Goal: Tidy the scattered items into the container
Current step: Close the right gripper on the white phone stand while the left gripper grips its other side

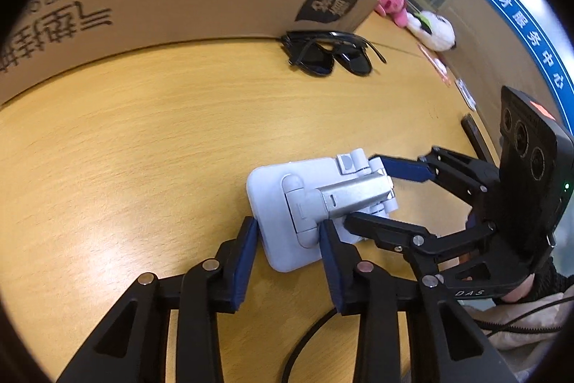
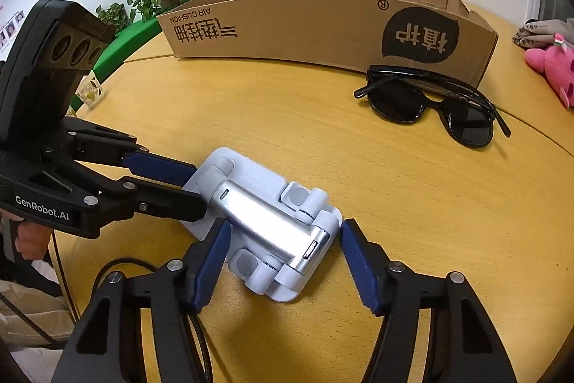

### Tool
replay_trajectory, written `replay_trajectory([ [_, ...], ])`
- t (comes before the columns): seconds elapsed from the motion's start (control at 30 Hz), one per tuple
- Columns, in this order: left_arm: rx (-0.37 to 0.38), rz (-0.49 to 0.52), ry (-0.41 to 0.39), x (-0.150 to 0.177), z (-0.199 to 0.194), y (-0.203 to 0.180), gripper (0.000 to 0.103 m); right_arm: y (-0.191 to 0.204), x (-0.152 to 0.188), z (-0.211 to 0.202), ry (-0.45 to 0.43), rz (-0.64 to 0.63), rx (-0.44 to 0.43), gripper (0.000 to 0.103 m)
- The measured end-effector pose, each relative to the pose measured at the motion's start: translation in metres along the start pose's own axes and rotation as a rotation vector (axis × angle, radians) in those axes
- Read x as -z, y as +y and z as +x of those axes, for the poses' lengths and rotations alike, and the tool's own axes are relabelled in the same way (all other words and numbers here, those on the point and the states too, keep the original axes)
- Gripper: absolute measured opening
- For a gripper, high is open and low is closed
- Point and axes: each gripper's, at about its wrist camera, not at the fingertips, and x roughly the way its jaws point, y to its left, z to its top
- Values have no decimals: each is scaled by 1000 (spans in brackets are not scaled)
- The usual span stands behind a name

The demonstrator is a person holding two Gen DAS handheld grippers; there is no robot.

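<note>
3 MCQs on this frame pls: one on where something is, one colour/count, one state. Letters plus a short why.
1. Where are the sunglasses?
A. in the box
B. on the table beside the cardboard box
C. in a gripper

2. What colour is the folded phone stand?
A. red
B. green
C. pale blue-white and silver

3. How does the right gripper stand?
A. open around one end of the stand
B. shut on the sunglasses
C. inside the box

Answers:
1 B, they lie on the wooden table at the box's near wall.
2 C, pale plastic base, silver arm.
3 A, its blue pads sit either side of the stand, one clearly apart from it; the left gripper flanks the other end.
</note>
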Motion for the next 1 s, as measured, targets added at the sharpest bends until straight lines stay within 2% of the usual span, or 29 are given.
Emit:
replay_trajectory([
  [0.03, 3, -8, -11, 0, -4, 1, 33, 3, -1, -2, -7, 6, -5, 59],
  [0.07, -12, -9, -27, -1, -8, 3, 33, 4, 2, -8, -16, 11, -5, 47],
  [0.13, -22, -16, -50, -4, -16, 6, 33, 6, -3, -13, -40, 11, -9, 36],
  [0.3, -27, -10, -115, -14, -38, 11, 27, 10, -13, -13, -58, 33, -21, 34],
  [0.37, -33, -14, -123, -16, -41, 14, 27, 10, -16, -14, -73, 46, -27, 27],
  [0.43, -36, -14, -128, -15, -41, 15, 27, 11, -23, -13, -86, 48, -24, 25],
  [0.53, -36, -26, -120, -15, -34, 18, 26, 5, -26, -9, -79, 76, -53, 27],
  [0.6, -1, -72, -80, -14, -21, 28, 27, 3, -26, -2, -63, 101, -69, 40],
  [0.63, 8, -93, -61, -13, -16, 33, 28, 3, -25, 4, -38, 105, -74, 57],
  [0.67, 22, -112, -54, -13, -12, 36, 35, 5, -23, 9, -21, 110, -74, 77],
  [0.7, 22, -128, -49, -12, -10, 38, 43, 6, -21, 12, -12, 112, -78, 82],
  [0.8, 2, -119, -34, -12, -9, 34, 51, 14, -16, 14, -9, 73, -57, 79],
  [0.83, -1, -113, -35, -11, -9, 32, 53, 15, -16, 14, -8, 59, -39, 63],
  [0.87, -6, -102, -39, -11, -8, 29, 56, 16, -15, 14, -11, 51, -25, 52],
  [0.93, -24, -74, -46, -10, -6, 23, 56, 15, -15, 14, -17, 59, -37, 51],
  [1.0, -46, -50, -53, -9, -4, 16, 50, 18, -15, 15, -22, 44, -28, 51],
])
